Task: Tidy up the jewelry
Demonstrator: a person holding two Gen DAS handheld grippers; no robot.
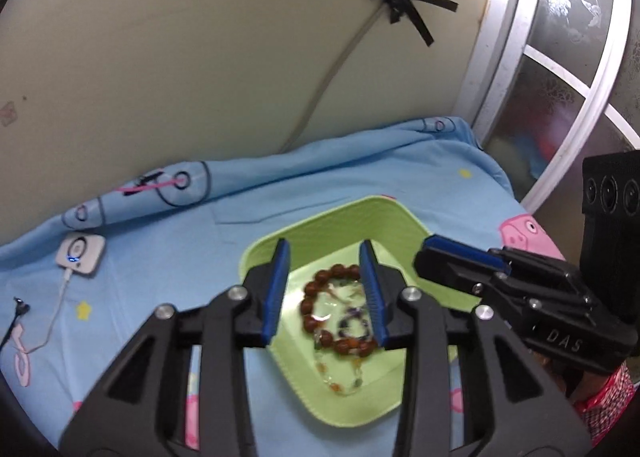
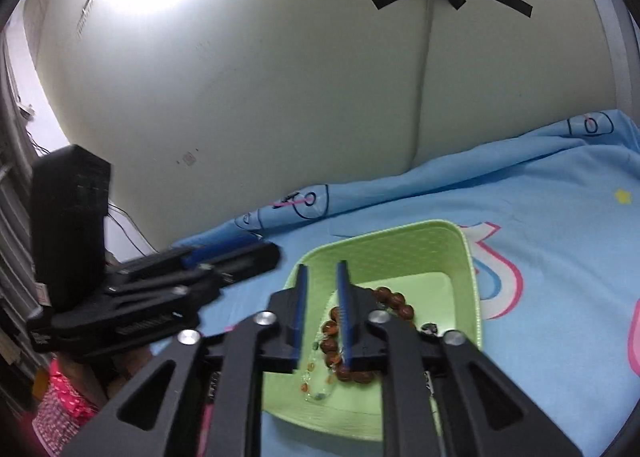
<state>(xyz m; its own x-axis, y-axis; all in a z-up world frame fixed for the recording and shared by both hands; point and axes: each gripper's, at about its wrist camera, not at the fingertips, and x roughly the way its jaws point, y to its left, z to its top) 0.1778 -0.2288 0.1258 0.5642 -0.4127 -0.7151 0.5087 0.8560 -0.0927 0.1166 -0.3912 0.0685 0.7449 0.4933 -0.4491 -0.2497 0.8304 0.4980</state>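
Nearest the left wrist camera, the left gripper (image 1: 326, 289) is held above the green tray (image 1: 352, 413) with its jaws parted wide and nothing between them; the gap frames the jewelry below, which suggests it is poised either for a pick or after a release. The right gripper (image 2: 322, 309) is likewise held over the same tray, its jaws only partly open and empty, the blue pads (image 2: 345, 305) lined up above the bracelets rather than on them. Within the tray the brown bead bracelet (image 1: 320, 297) is laid as a loop, with a clear bead bracelet (image 1: 340, 381) stretched toward the near rim and a dark purple bracelet (image 1: 352, 323) inside the brown loop; all three are overlapped, so they appear gathered here as the collecting place. The tray is set on a blue cartoon bedsheet (image 1: 180, 257), flat and within reach of both grippers. Farther left, a small white device (image 1: 80, 253) with a lit blue light is rested on the sheet, its cable trailing. Beyond, a wall cable (image 1: 340, 57) is fixed by crossed black tape (image 1: 396, 1).
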